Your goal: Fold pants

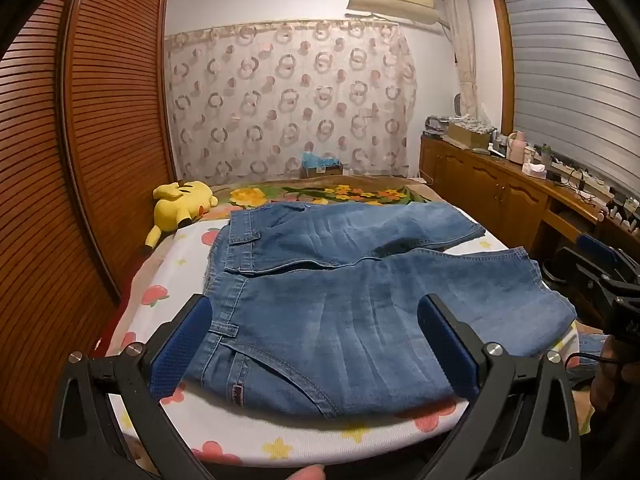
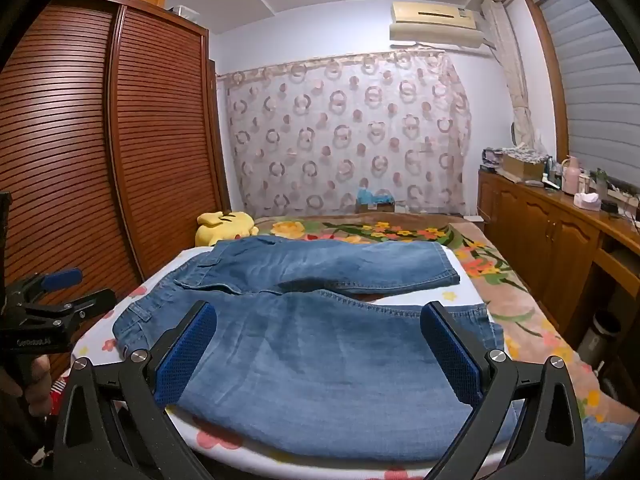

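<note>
Blue denim pants (image 1: 340, 280) lie flat on a white flowered board (image 1: 280, 436) on the bed, waistband to the left, the two legs running to the right. They also show in the right wrist view (image 2: 320, 340). My left gripper (image 1: 316, 312) is open and empty, hovering over the near leg by the waistband. My right gripper (image 2: 320, 320) is open and empty, hovering over the near leg further right. Each gripper shows at the edge of the other's view: the right one (image 1: 600, 272), the left one (image 2: 52, 300).
A yellow plush toy (image 1: 180, 204) lies at the bed's far left. A slatted wooden wardrobe (image 1: 60, 160) stands close on the left. A wooden cabinet (image 1: 500, 184) with clutter runs along the right. A flowered blanket (image 2: 500, 280) covers the bed beyond the board.
</note>
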Tool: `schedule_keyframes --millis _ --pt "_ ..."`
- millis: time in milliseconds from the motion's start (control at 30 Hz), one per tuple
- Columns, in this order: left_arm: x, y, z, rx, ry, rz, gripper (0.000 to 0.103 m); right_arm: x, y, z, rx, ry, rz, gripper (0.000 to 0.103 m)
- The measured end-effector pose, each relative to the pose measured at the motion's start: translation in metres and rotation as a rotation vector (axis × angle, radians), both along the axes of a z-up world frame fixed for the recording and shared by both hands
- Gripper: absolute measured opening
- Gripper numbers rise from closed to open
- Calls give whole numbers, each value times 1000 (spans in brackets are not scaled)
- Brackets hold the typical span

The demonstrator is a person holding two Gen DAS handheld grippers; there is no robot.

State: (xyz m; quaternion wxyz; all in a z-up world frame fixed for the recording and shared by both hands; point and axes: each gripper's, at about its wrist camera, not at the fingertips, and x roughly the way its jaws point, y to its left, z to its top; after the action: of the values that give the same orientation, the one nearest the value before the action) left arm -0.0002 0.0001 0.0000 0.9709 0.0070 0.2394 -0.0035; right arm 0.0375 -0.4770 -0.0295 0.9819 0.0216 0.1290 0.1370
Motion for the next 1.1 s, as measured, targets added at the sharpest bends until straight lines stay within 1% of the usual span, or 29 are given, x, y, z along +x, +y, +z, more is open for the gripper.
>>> schedule_keyframes --millis 33,633,667,1100 --pt "0 0 0 0 -10 3 103 0 0 0 -1 -2 -2 102" --pt "0 1 0 -1 -2 6 103 -3 -3 6 -2 -19 -4 102" --pt "0 1 0 -1 -2 6 103 -2 1 -2 4 -18 -12 102" --pt "-4 3 -3 0 -4 5 103 -3 6 1 3 -24 -12 102"
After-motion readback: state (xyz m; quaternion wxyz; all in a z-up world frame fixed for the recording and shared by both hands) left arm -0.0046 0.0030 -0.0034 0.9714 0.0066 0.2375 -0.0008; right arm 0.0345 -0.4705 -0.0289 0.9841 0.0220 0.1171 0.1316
